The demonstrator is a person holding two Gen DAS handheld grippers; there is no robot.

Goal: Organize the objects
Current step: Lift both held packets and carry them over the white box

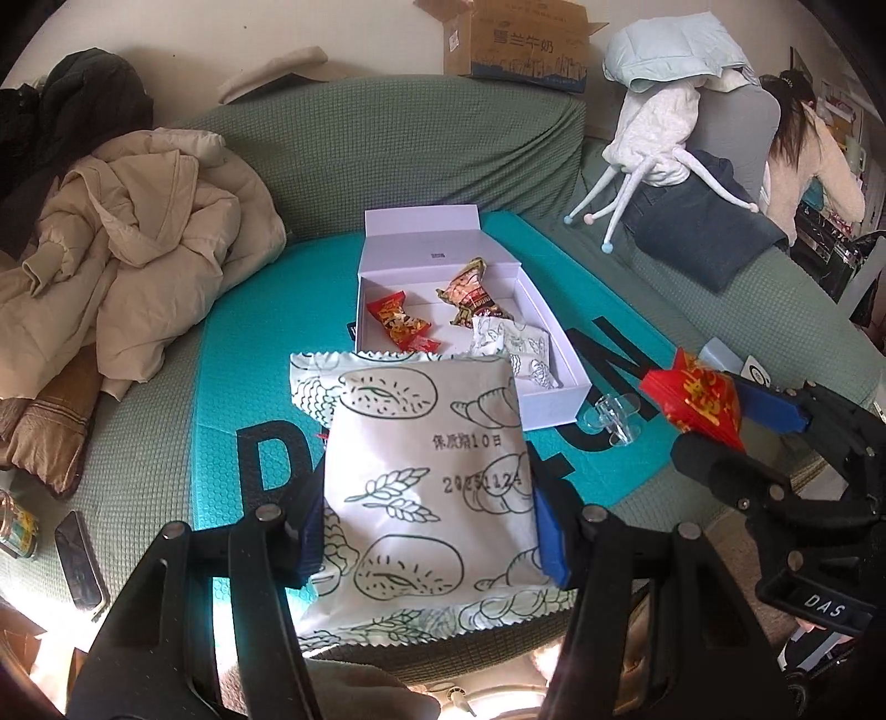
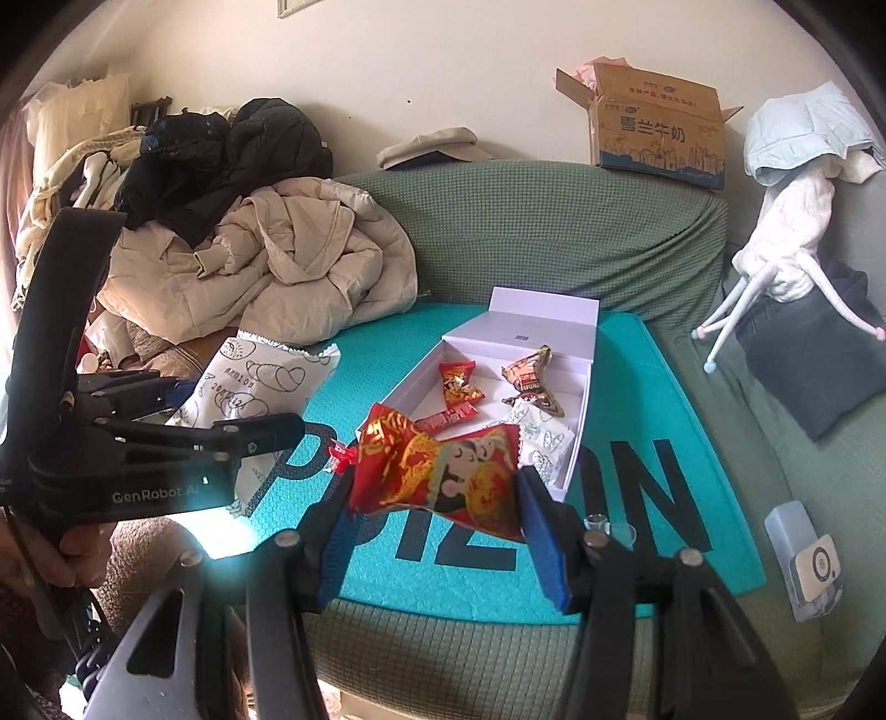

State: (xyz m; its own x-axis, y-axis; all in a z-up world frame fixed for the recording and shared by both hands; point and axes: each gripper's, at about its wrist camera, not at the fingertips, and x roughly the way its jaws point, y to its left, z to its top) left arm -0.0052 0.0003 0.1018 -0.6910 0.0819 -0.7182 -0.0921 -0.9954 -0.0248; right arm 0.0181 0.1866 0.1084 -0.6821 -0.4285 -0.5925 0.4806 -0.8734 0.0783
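Observation:
My left gripper (image 1: 429, 531) is shut on a large white bread packet (image 1: 426, 487) printed with pastry drawings, held above the teal mat; the packet also shows in the right wrist view (image 2: 255, 382). My right gripper (image 2: 437, 531) is shut on a red and gold snack packet (image 2: 443, 471), just in front of the open white box (image 2: 576, 437); that packet also shows in the left wrist view (image 1: 698, 401). The box (image 1: 554, 396) holds a red snack (image 1: 401, 324), a brown and gold snack (image 1: 470, 291) and a small white packet (image 1: 515, 346).
The box sits on a teal mat (image 1: 232, 354) on a green sofa (image 1: 432, 138). A beige coat (image 1: 138, 249) lies left. A clear plastic piece (image 1: 614, 415), a phone (image 1: 80, 559), a cardboard carton (image 1: 526, 44) and dark clothes (image 1: 703, 221) are around.

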